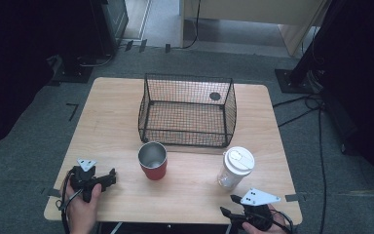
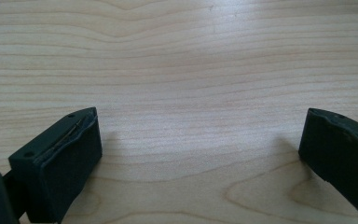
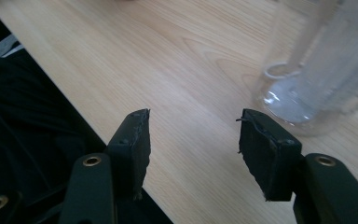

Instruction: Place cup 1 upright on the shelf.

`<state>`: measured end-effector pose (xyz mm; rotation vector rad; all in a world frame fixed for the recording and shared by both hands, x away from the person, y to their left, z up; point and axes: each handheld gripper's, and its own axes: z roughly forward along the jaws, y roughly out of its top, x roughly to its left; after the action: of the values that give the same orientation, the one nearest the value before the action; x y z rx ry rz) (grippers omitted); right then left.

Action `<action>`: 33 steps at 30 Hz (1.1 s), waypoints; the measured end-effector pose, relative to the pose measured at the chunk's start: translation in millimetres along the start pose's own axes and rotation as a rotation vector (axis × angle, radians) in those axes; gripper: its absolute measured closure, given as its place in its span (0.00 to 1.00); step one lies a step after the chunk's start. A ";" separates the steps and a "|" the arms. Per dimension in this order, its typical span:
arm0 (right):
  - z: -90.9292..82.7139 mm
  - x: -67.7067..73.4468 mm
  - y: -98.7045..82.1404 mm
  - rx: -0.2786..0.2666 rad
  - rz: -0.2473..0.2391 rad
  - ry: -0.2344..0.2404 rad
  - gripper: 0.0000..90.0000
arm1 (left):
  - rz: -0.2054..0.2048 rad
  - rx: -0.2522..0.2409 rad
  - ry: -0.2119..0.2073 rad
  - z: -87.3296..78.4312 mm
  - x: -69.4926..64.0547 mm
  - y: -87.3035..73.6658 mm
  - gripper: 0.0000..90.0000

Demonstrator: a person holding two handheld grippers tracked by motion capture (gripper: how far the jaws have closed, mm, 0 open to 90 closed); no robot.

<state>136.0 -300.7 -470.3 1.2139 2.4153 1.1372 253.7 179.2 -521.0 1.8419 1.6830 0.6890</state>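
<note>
A red cup [image 1: 152,161] with a shiny metal inside stands upright on the wooden table [image 1: 121,122], just in front of a black wire basket [image 1: 187,111]. To its right stands a clear plastic tumbler [image 1: 234,167] with a white lid; its base [image 3: 307,88] appears close in the right gripper view. My left gripper [image 1: 111,177] rests at the table's front left, open, with bare wood between its jaws [image 2: 200,140]. My right gripper [image 1: 229,207] sits at the front right edge, open and holding nothing [image 3: 193,140], just short of the tumbler.
The basket holds nothing and fills the table's middle back. A small dark round spot [image 1: 215,96] marks the table behind it. Cables [image 1: 302,105] and black stands [image 1: 297,73] lie on the grey carpet to the right and back.
</note>
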 end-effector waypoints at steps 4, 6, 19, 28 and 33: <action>2.2 9.0 7.2 -0.006 -0.027 0.016 0.48 | 0.000 0.000 0.000 0.0 0.0 0.0 0.00; 3.9 12.9 10.7 -0.009 -0.034 0.022 0.48 | 0.000 0.000 0.000 0.0 0.0 0.0 0.00; 18.8 29.8 30.1 -0.023 -0.065 0.060 0.45 | 0.000 0.000 0.000 0.0 0.0 0.0 0.00; 29.7 43.1 46.4 -0.044 -0.077 0.086 0.39 | 0.000 0.000 0.000 0.0 0.0 0.0 0.00; 36.7 49.2 57.6 -0.066 -0.072 0.095 0.34 | 0.000 0.000 0.000 0.0 0.0 0.0 0.00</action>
<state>156.6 -222.6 -446.8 1.0674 2.4473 1.2687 253.7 179.2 -521.0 1.8412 1.6830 0.6888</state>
